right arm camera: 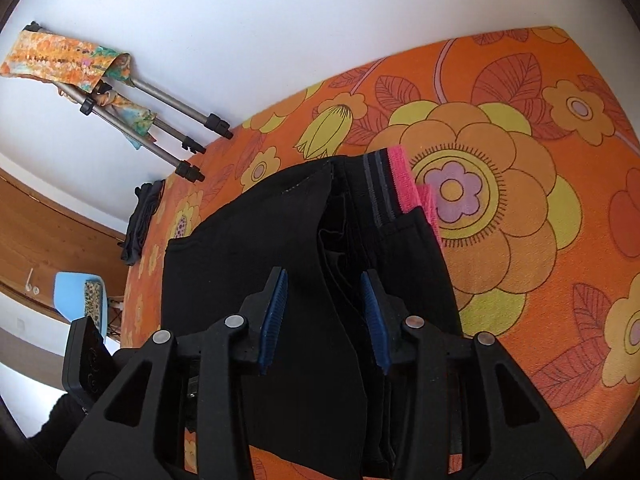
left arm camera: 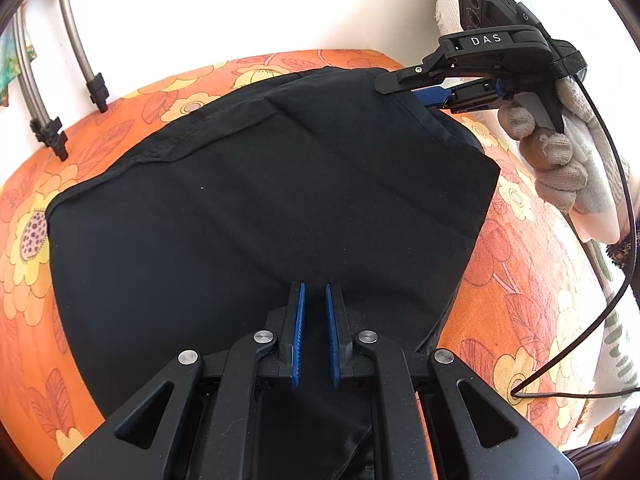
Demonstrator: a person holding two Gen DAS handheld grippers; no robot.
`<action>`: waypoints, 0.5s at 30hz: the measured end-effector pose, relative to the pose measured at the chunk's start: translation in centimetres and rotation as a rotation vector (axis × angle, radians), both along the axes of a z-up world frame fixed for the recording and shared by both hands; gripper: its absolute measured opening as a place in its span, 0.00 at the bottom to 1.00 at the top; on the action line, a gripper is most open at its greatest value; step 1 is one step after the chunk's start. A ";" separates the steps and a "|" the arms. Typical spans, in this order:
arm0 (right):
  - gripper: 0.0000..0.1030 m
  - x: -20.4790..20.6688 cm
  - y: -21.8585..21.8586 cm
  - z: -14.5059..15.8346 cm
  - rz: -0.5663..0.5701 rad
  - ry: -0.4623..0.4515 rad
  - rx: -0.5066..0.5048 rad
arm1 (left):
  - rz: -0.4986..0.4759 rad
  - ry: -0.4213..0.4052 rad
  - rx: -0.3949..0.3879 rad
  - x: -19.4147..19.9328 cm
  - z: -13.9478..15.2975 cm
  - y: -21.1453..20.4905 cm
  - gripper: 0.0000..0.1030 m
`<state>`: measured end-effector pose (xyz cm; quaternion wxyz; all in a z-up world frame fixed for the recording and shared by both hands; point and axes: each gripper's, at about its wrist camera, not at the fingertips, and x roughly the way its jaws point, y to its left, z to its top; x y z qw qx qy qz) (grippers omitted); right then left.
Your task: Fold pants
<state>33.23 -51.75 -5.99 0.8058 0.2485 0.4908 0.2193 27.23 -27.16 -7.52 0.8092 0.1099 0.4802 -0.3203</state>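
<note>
Black pants (left arm camera: 256,208) lie folded flat on an orange flowered cloth (left arm camera: 24,248). My left gripper (left arm camera: 315,292) hovers over their near edge, its blue pads a narrow gap apart with nothing between them. My right gripper (left arm camera: 404,88) is at the far right corner of the pants, held by a gloved hand (left arm camera: 560,160). In the right wrist view my right gripper (right arm camera: 324,280) is open, its jaws wide apart over the black fabric (right arm camera: 280,240). The grey striped waistband with a pink edge (right arm camera: 402,178) lies just beyond it.
Metal tripod legs (left arm camera: 72,40) stand at the far left edge of the cloth. A dark folded garment (right arm camera: 142,216) lies at the cloth's far left edge. A blue chair (right arm camera: 76,300) stands beyond it. A black cable (left arm camera: 600,300) runs along the right.
</note>
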 end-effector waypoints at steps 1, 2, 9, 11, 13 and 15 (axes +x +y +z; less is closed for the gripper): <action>0.22 -0.3 0.3 0.1 0.001 -0.021 0.006 | -0.001 0.002 0.000 0.0 0.0 0.0 0.09; 0.08 -0.6 0.9 0.3 0.012 -0.043 0.004 | 0.000 0.009 -0.004 0.1 0.1 0.0 0.09; 0.07 -6.6 8.3 4.2 0.168 -0.287 -0.179 | 0.041 0.030 -0.096 2.1 3.3 2.2 0.09; 0.07 -7.9 10.5 4.5 0.209 -0.317 -0.196 | 0.064 0.006 -0.131 3.1 5.5 2.9 0.14; 0.07 -8.5 11.9 4.3 0.238 -0.325 -0.190 | 0.089 -0.004 -0.181 4.3 7.6 3.5 0.20; 0.07 -8.6 12.8 3.8 0.258 -0.324 -0.195 | 0.090 -0.001 -0.204 5.2 8.9 3.5 0.20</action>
